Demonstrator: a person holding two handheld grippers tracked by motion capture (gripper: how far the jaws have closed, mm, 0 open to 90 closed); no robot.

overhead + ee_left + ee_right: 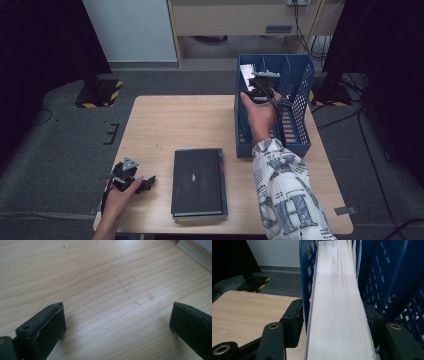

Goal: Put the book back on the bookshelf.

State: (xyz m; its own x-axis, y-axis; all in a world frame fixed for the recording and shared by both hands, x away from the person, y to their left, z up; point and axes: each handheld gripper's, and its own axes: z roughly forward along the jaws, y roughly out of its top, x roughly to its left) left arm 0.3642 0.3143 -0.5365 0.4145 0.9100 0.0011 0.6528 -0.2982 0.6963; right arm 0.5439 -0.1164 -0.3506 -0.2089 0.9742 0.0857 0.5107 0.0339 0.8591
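A thick book stands on edge in the left slot of a blue mesh file rack, its white page edge facing me; the book shows as a pale strip in the high view. My right gripper straddles that page edge with one black jaw on each side. A thin gap shows at the left pad, so it is open around the book. From above, the right gripper is over the rack's left slot. My left gripper rests open and empty on the wooden table, at its front left.
A black hardcover book lies flat at the table's front middle, just right of the left gripper; its corner shows in the left gripper view. The rack's other slots look empty. Cables and stand bases lie on the floor around the table.
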